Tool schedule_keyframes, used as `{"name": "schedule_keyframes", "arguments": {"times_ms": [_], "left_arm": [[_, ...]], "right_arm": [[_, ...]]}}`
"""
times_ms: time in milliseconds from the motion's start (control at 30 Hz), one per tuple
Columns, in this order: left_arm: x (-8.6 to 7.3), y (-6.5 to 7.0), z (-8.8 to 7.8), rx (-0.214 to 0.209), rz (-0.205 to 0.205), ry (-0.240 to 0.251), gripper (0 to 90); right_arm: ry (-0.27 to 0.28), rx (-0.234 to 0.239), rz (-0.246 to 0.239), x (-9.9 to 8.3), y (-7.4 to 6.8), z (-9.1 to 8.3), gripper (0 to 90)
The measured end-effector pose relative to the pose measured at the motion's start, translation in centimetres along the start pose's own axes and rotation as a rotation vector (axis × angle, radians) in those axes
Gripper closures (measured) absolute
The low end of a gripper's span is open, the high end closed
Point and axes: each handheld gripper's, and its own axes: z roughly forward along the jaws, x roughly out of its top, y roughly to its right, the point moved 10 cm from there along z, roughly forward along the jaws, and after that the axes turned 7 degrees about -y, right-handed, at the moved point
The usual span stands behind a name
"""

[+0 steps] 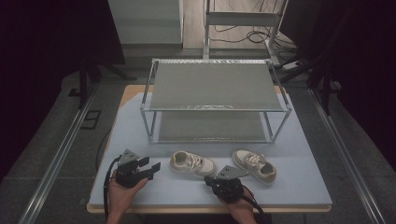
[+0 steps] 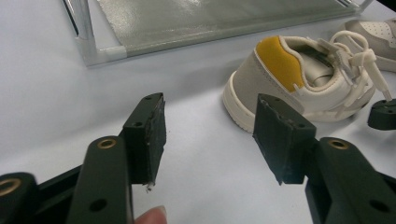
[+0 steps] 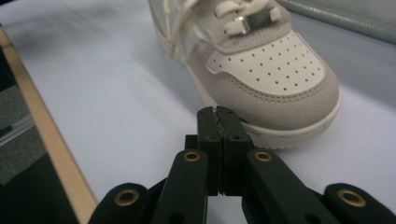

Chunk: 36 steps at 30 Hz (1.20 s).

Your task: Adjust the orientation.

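Note:
Two small white-and-grey shoes lie on the pale mat in front of a rack. The left shoe (image 1: 192,164) has a yellow heel lining (image 2: 278,63) and its heel faces my left gripper (image 1: 152,169). That gripper (image 2: 210,121) rests low on the mat, open, a short way from the heel, with nothing between its pads. My right gripper (image 1: 208,180) is shut with nothing in it, and its tip (image 3: 217,112) sits right against the perforated toe of the left shoe (image 3: 271,70). The right shoe (image 1: 254,165) lies farther right, apart from both grippers.
A two-tier metal shoe rack (image 1: 215,86) stands at the back of the mat, both shelves bare; its lower corner (image 2: 100,53) is close ahead of the left gripper. The table's wooden front edge (image 3: 46,140) runs just beside the right gripper. Rails flank the table.

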Motion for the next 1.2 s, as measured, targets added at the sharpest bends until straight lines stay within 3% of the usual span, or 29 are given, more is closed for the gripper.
{"name": "schedule_keyframes", "arguments": {"times_ms": [200, 400, 433, 567, 800, 1000, 1200], "left_arm": [[0.0, 0.0, -0.1, -0.004, -0.003, 0.001, 46.1], [0.0, -0.2, -0.1, 0.002, -0.003, 0.005, 51.1], [0.0, -0.2, -0.1, 0.002, -0.001, 0.008, 52.8], [0.0, -0.1, -0.1, 0.001, 0.005, 0.009, 56.7], [-0.1, 0.3, 0.5, -0.006, 0.025, -0.006, 62.0], [0.1, 0.9, 1.3, -0.035, 0.049, 0.001, 75.7], [0.3, 2.0, 2.8, -0.055, 0.072, -0.025, 89.6]], "right_arm": [[-0.015, -0.044, 0.023, 0.1, 1.7, 0.0, 89.6], [-0.021, -0.080, 0.077, 0.2, 3.7, 0.2, 89.6], [-0.021, -0.110, 0.087, 0.6, 4.6, 0.4, 89.6], [-0.014, -0.109, 0.121, 1.3, 5.6, 1.0, 89.6], [-0.008, -0.108, 0.119, 1.4, 5.5, 0.9, 87.5], [0.041, -0.105, 0.074, 1.1, 4.3, -1.5, 87.6], [0.087, -0.101, 0.051, 0.2, 3.4, -4.8, 86.9]]}}
